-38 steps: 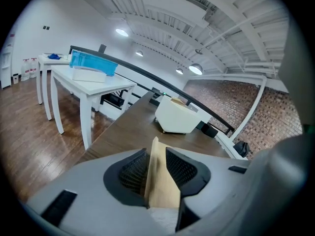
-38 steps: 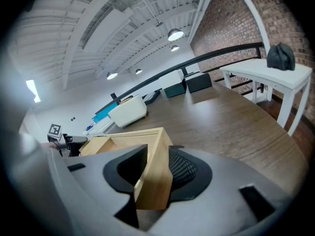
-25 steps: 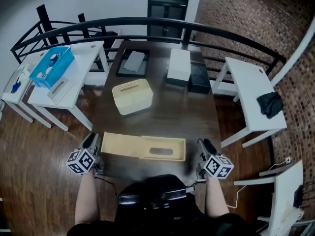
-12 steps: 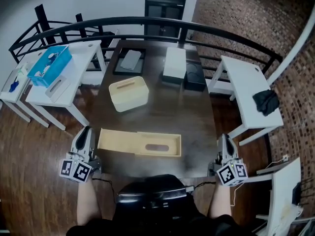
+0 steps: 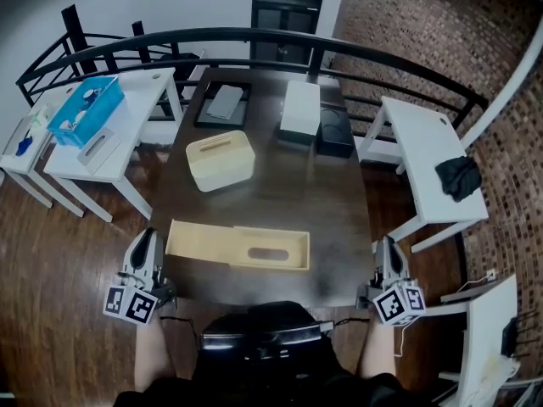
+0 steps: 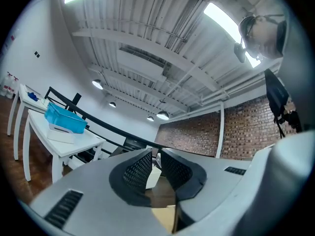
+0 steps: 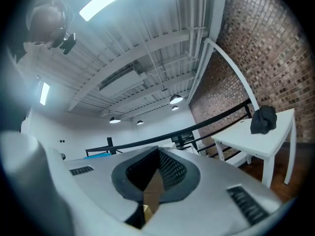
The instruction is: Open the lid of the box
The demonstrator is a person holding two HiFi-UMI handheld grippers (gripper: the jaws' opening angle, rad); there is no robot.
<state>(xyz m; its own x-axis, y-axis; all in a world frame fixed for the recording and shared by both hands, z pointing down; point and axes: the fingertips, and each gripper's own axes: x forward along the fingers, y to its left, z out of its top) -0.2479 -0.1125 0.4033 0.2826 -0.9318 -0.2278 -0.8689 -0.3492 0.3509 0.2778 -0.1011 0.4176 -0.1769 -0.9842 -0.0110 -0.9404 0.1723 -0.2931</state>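
Seemingly mostly done: the lid [image 5: 271, 253] looks slid halfway off the flat box [image 5: 199, 241]; left tongs [image 5: 148, 236] and right tongs [image 5: 386, 243] hang closed, empty.

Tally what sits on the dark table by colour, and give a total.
Cream: 2, the slotted box and the long flat box
White: 1, the white box
Black: 2, the black box and the tray
Grey: 1, the flat piece in the tray
Total: 6
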